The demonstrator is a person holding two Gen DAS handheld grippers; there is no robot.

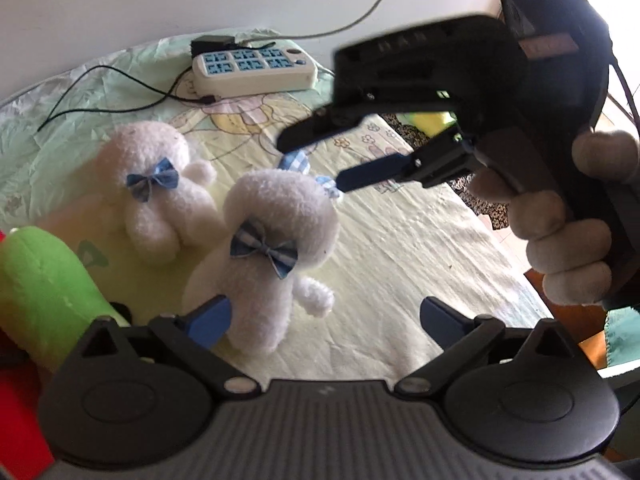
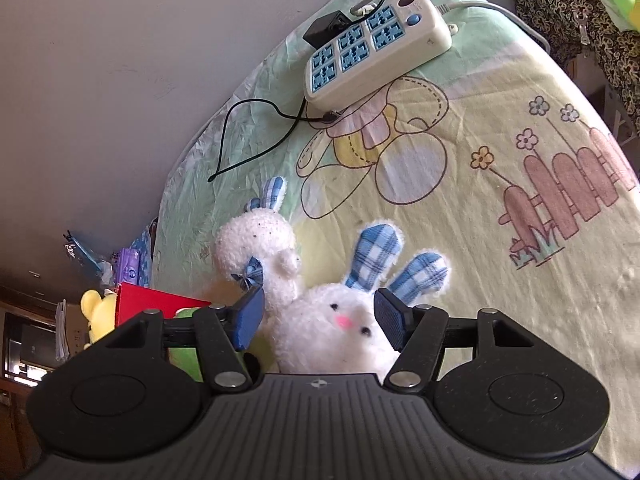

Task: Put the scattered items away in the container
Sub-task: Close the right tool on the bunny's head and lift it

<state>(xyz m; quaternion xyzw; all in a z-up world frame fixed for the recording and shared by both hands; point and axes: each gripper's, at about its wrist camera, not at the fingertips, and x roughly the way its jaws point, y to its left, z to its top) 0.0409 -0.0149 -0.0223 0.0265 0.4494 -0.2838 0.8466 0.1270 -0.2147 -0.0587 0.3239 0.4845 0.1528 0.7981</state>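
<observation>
Two white plush bunnies with blue checked bows and ears lie on the cartoon bed sheet. My right gripper [image 2: 320, 320] is open around the head of the near bunny [image 2: 320, 344], its pads beside the face without pressing. In the left wrist view that right gripper [image 1: 310, 164] hovers at the near bunny's [image 1: 276, 216] ears, held by a hand [image 1: 560, 240]. My left gripper [image 1: 324, 320] is open, its left finger [image 1: 208, 320] against the bunny's body. The far bunny [image 1: 148, 152] [image 2: 256, 240] lies just behind. A red container [image 1: 16, 420] [image 2: 152, 304] sits at the left with a green plush [image 1: 44, 280].
A white power strip [image 1: 252, 68] [image 2: 372, 44] with a black adapter and a loose black cable [image 2: 248, 136] lies at the back of the bed by the wall. A yellow plush [image 2: 96, 312] is beyond the red container. Leopard-print fabric [image 2: 560, 4] with a green toy lies off the bed's far right.
</observation>
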